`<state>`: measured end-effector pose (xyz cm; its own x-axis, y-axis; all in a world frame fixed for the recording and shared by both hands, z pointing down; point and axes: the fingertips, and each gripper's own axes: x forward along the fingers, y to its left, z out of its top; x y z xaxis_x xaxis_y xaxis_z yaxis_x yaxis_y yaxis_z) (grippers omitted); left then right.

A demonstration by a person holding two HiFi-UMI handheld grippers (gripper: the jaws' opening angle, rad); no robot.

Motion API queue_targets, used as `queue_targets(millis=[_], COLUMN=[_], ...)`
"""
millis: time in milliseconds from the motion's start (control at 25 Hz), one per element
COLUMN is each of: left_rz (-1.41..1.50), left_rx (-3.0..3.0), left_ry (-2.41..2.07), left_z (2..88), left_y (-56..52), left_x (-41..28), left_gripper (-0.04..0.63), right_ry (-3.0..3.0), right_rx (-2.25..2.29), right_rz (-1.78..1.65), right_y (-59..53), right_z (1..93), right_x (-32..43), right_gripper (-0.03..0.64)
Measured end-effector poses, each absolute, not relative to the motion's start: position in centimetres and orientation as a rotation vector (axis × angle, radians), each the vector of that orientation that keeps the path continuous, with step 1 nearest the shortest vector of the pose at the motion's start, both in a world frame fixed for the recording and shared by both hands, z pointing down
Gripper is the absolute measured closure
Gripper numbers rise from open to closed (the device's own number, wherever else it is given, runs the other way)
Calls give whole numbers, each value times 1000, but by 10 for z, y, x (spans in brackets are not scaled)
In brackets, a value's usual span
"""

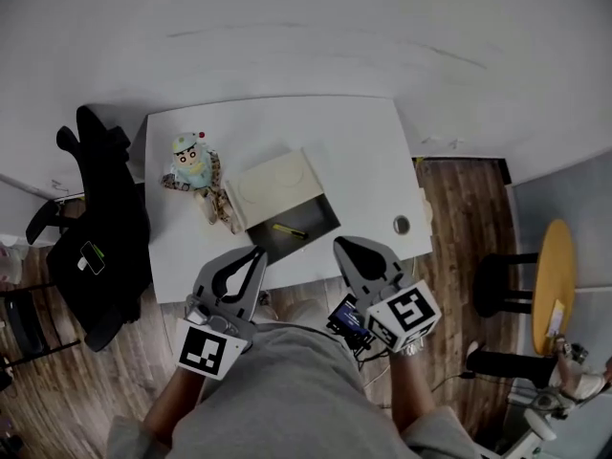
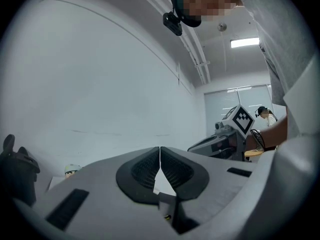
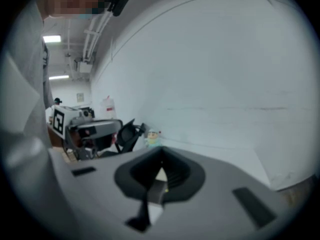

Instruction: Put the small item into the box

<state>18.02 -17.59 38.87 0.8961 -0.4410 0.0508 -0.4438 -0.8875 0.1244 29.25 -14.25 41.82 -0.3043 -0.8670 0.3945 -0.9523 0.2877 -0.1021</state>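
I judge the placing done: the yellow item (image 1: 290,229) lies in the box (image 1: 316,217) at 12 o'clock, and my left gripper (image 1: 256,252) and right gripper (image 1: 340,246), both closed and empty, need only withdraw.

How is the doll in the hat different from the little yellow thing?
The doll lies on the white table, outside the box; the yellow thing lies inside it. The doll is bigger and many-coloured; the yellow thing is thin and one colour. Nothing holds either one.

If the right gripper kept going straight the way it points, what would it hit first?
Probably the cream box, glimpsed between the jaws of the shut right gripper; depth is unclear.
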Motion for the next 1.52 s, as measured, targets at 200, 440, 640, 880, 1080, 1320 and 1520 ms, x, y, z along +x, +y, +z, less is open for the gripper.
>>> queue_targets(millis=[200,440,640,880,1080,1320,1520], left_rz=[10,-34,-37,-13,-34,-48,-38], left_rx=[2951,2949,2973,3005,3017,2998,3004], left_ry=[-694,-705,-673,-642,-645,-688,-682], left_z=[380,374,368,367,361,362,362], left_y=[-181,-186,-185,-183,-183,-190,-188], left_x=[183,189,203,209,204,194,191], left_gripper=[560,560,560,560,560,560,560], right_ry=[-2337,-2364,-2391,-2401,-2418,-2395,-2396], right_rx=[1789,1938,1991,2041,2043,2041,2047], right_rz=[430,357,313,268,232,112,90], right_y=[-134,-125,-122,-119,-116,-118,-117], right_z=[383,354,341,330,325,324,324], right_x=[298,305,309,307,295,283,280], right_gripper=[584,584,584,584,584,584,584])
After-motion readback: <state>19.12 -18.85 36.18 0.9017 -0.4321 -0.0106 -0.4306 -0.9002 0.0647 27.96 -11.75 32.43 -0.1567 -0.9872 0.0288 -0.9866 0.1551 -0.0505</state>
